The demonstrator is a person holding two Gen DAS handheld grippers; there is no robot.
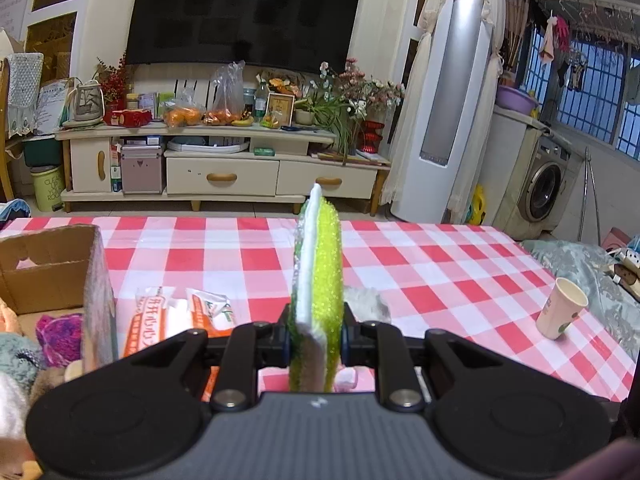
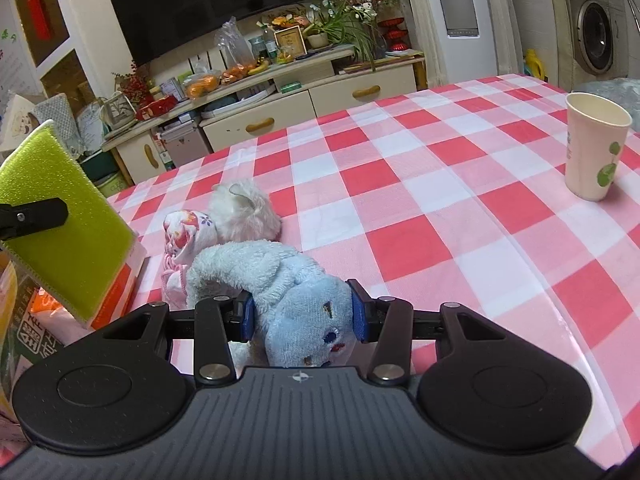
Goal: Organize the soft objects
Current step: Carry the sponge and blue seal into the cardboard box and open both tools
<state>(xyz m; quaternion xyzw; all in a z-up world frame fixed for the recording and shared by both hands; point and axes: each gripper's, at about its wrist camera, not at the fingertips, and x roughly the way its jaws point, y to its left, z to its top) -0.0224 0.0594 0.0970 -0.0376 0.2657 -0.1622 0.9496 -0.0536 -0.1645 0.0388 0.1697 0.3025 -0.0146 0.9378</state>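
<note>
My left gripper [image 1: 316, 344] is shut on a yellow-green and white sponge [image 1: 320, 272], held edge-on above the checked table. The sponge also shows at the left of the right wrist view [image 2: 68, 224], clamped by a black finger. My right gripper [image 2: 300, 316] is shut on a light blue plush toy [image 2: 296, 300] low over the table. A white fluffy toy [image 2: 244, 212] and a small floral cloth toy [image 2: 184, 236] lie just beyond it. A cardboard box [image 1: 52, 264] at the left holds several soft items, one purple knit [image 1: 58, 336].
Orange-and-white packets [image 1: 180, 320] lie beside the box. A paper cup [image 2: 596, 144] stands on the table's right side, also in the left wrist view [image 1: 560, 312]. The red-and-white checked tablecloth [image 2: 420, 208] stretches ahead. A TV cabinet stands beyond the far edge.
</note>
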